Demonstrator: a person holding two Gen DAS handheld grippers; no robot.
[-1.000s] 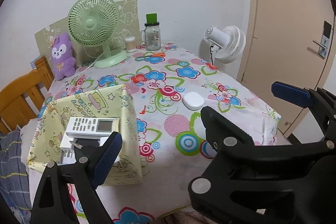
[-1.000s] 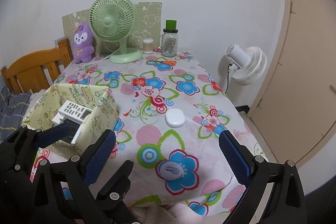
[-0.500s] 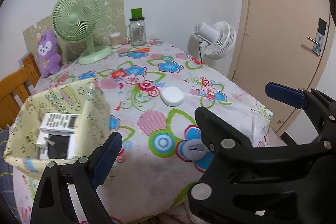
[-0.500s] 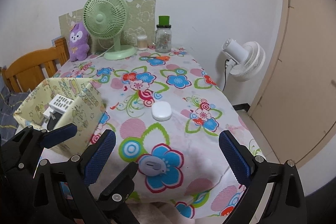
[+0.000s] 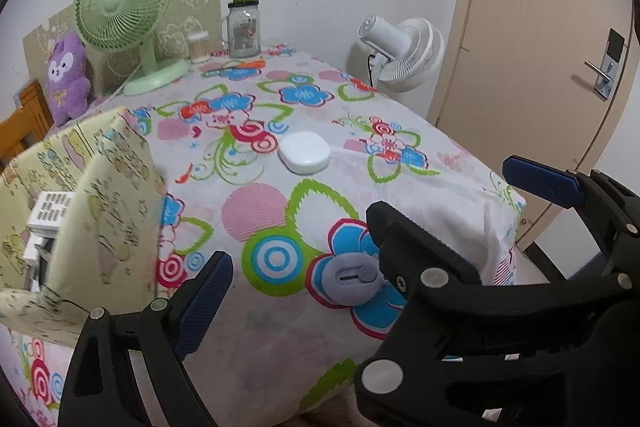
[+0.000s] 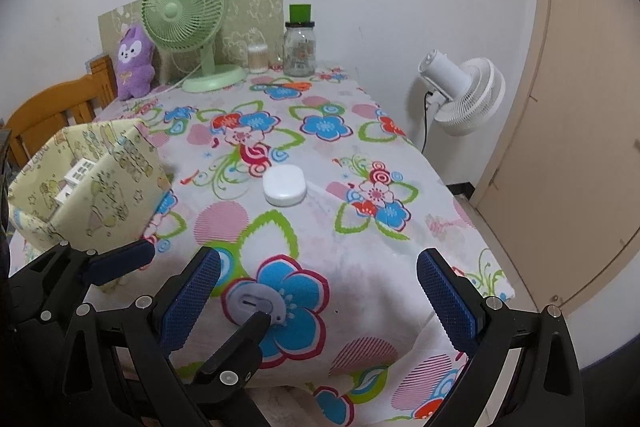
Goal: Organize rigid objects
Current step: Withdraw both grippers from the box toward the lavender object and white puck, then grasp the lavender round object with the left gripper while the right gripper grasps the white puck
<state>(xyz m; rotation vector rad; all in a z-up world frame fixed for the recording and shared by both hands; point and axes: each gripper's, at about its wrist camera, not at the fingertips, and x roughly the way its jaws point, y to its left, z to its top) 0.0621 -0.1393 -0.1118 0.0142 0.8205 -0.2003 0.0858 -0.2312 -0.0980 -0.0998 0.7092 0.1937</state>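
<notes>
Evidently mid-approach, with nothing picked up yet. Shows the left gripper [image 5: 320, 291] spread wide and empty, just right of the yellow printed fabric storage box [image 5: 108, 211]. Shows the right gripper [image 6: 318, 259] likewise spread wide and holding nothing, further right of that box.

Places a small grey round plastic disc with a slot [image 5: 352, 279] on the flowered tablecloth [image 6: 360, 271], right of the box and near the table's front edge, just ahead of both tools' fingertips. Cannot tell whether the left tool's far finger touches it. Places a white rounded plastic case [image 6: 285, 185] right of the box too, further back and well apart from both tools. Finds a white remote control [image 5: 50, 213] already inside the box, atop another white item too hidden to name.

Looks set to take the grey disc first, as the nearest piece. Calls next for lowering one tool to straddle the disc with its pads, closing on the thin rim, then lifting and carrying it left over the box wall. Needs a low, flat approach, given a thin disc on soft cloth, prone to slipping or bunching the fabric.
</notes>
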